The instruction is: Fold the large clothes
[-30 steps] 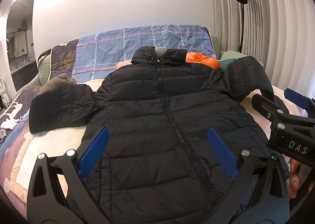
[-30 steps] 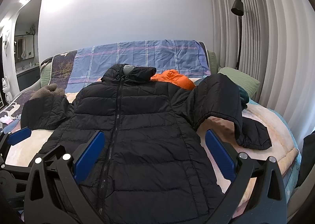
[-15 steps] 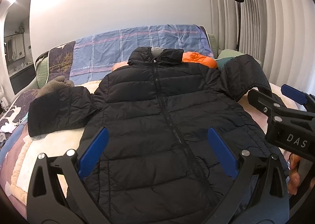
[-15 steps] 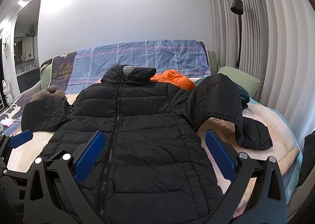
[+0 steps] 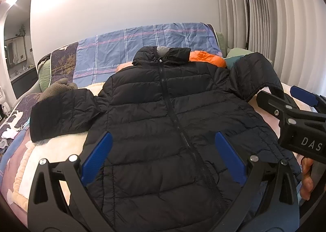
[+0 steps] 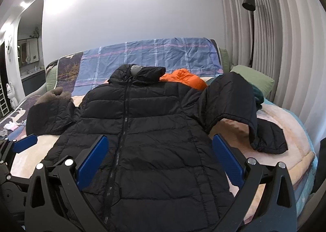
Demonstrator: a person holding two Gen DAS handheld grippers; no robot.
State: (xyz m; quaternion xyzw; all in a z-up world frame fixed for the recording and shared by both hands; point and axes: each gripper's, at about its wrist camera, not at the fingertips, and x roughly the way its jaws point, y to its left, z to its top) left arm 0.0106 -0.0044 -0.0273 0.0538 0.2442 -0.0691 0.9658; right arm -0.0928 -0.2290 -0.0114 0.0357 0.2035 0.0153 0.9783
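Observation:
A black quilted puffer jacket (image 5: 163, 121) lies zipped and front up on the bed, collar toward the headboard; it also shows in the right wrist view (image 6: 146, 125). Its left sleeve (image 5: 61, 113) is spread out to the side. Its right sleeve (image 6: 234, 99) arches up and folds down onto the blanket. My left gripper (image 5: 163, 156) is open and empty above the jacket's lower half. My right gripper (image 6: 160, 156) is open and empty above the hem, and its body shows at the right of the left wrist view (image 5: 295, 121).
An orange garment (image 6: 183, 78) lies behind the collar. A blue plaid sheet (image 6: 154, 56) covers the headboard. A green pillow (image 6: 252, 78) and teal cloth sit at the right. A grey-brown fleece (image 5: 59, 87) lies at the left. A floor lamp (image 6: 249, 3) stands by the curtains.
Both grippers have drifted slightly; the jacket sits a little lower and more centred in the left wrist view. Both jaws stay open. The jacket has not moved.

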